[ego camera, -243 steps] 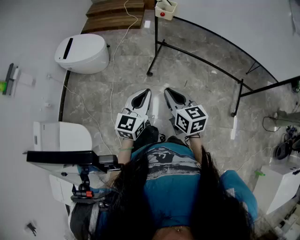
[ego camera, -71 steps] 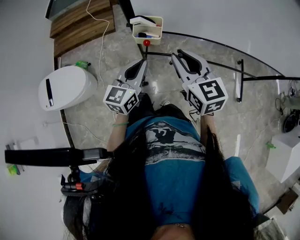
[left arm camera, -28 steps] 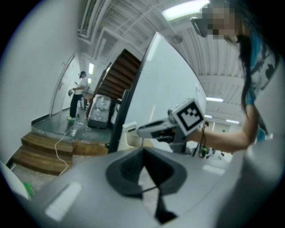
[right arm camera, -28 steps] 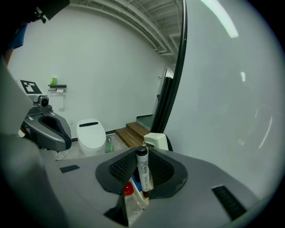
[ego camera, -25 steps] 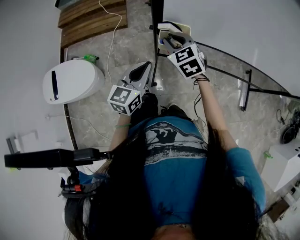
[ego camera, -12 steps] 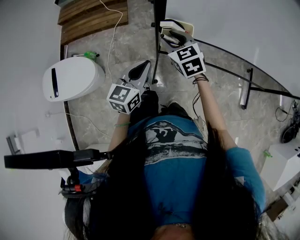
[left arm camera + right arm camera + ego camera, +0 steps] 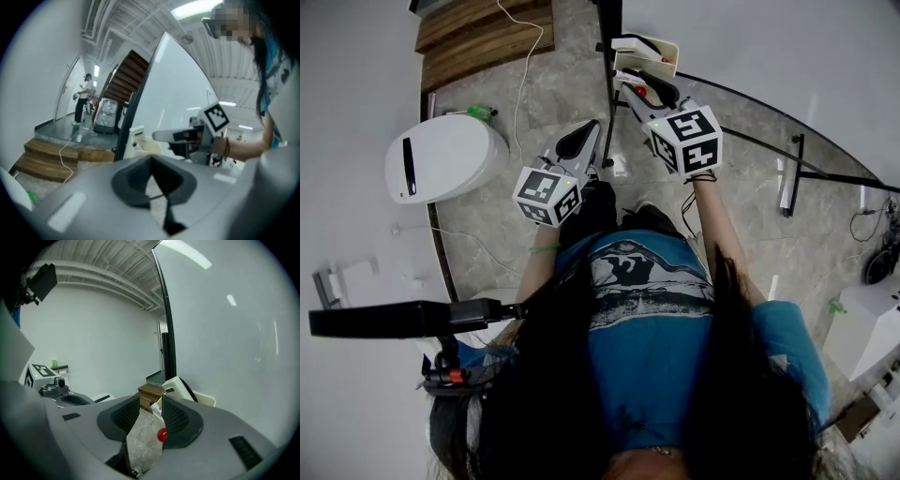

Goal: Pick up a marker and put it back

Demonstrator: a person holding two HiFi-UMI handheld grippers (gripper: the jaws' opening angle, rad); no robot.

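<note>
Grey marble floor [image 7: 497,234] lies under you; wooden steps [image 7: 483,33] at eleven o'clock; your right hand-held gripper [image 7: 639,82] is spreading, nothing pinched; your left hand-held gripper [image 7: 581,136] is pressed together.

The marker [image 7: 155,408] shows only one end, the tray [image 7: 206,400] mostly hidden.

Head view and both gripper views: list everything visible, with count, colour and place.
holder: one, cream, on the stand, top
eraser: one, white and black, in the holder
marker: one, white, dark cap, at the holder
knob: one, red, below the holder
stand: one, black, across the floor
machine: one, white, floor left
steps: one flight, brown, top left
bottle: one, green, beside the machine
left gripper: one, grey, low, jaws together
right gripper: one, grey, at the holder, jaws opening, nothing gripped
</note>
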